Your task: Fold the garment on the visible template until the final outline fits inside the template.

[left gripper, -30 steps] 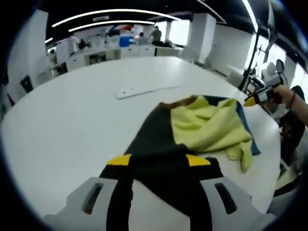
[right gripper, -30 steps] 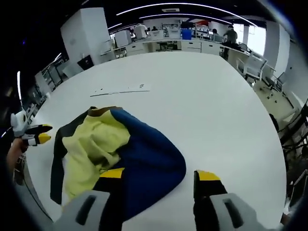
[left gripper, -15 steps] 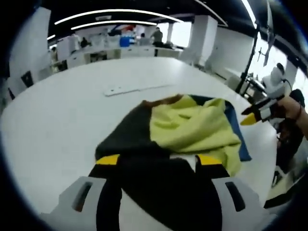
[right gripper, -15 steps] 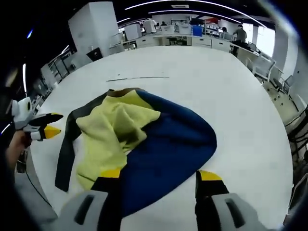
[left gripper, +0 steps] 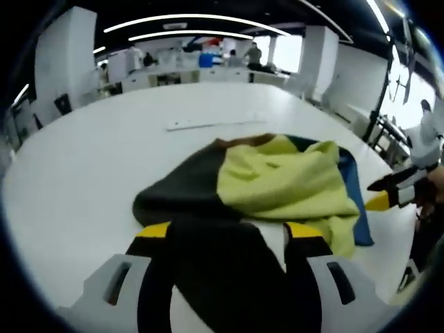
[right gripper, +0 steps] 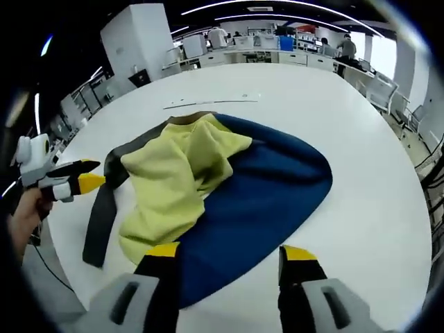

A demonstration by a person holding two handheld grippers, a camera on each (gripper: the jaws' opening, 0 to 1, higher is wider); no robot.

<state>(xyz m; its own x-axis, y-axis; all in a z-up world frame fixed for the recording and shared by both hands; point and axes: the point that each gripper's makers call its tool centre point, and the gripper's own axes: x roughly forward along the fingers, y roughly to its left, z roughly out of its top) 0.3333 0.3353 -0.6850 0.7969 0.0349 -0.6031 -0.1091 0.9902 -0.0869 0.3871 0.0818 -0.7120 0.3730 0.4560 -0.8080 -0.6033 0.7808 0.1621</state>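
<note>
My left gripper [left gripper: 225, 232] pinched the garment's [right gripper: 229, 180] black edge; the right gripper [right gripper: 229, 258] gaped open over the blue. It looked soft, floppy: grab hems.

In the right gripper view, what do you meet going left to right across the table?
The left gripper, the garment's dark strip, its yellow part, its blue part, then bare white table.
</note>
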